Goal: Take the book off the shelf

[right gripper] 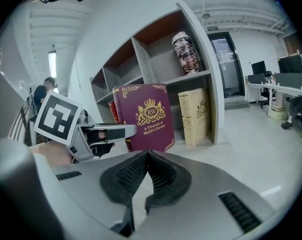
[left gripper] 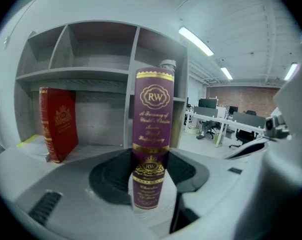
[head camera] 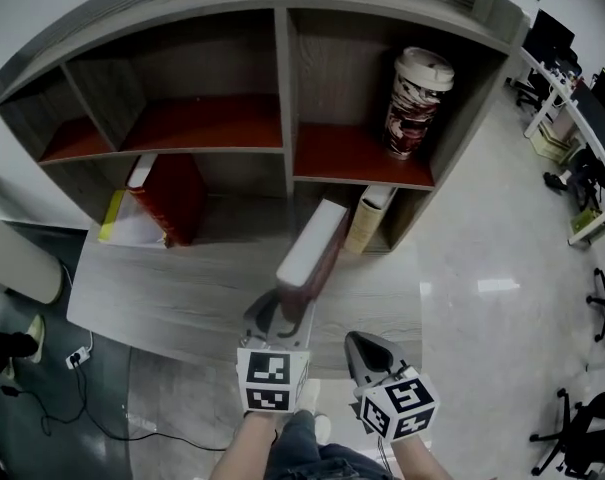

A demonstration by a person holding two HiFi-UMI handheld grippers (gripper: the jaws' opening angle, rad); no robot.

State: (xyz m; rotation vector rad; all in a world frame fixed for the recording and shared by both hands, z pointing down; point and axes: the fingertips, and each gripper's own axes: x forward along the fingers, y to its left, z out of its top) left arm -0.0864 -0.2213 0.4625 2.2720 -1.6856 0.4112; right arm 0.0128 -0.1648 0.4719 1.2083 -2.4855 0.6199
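Observation:
A maroon book with gold lettering (head camera: pixel 312 246) is held out in front of the shelf unit (head camera: pixel 282 78), clear of its compartments. My left gripper (head camera: pixel 285 313) is shut on the book's spine near its lower end (left gripper: pixel 150 176). The book's front cover (right gripper: pixel 146 116) shows in the right gripper view, with the left gripper's marker cube (right gripper: pixel 58 118) beside it. My right gripper (head camera: pixel 365 351) hangs to the right of the book, shut with nothing between its pads (right gripper: pixel 147 156).
A red book (head camera: pixel 174 196) and a yellow item (head camera: pixel 112 218) stand in the lower left compartment. A cream book (head camera: pixel 367 218) leans in the lower right one, and a patterned cup (head camera: pixel 414 103) stands above it. Office desks and chairs (head camera: pixel 582 128) are at the right.

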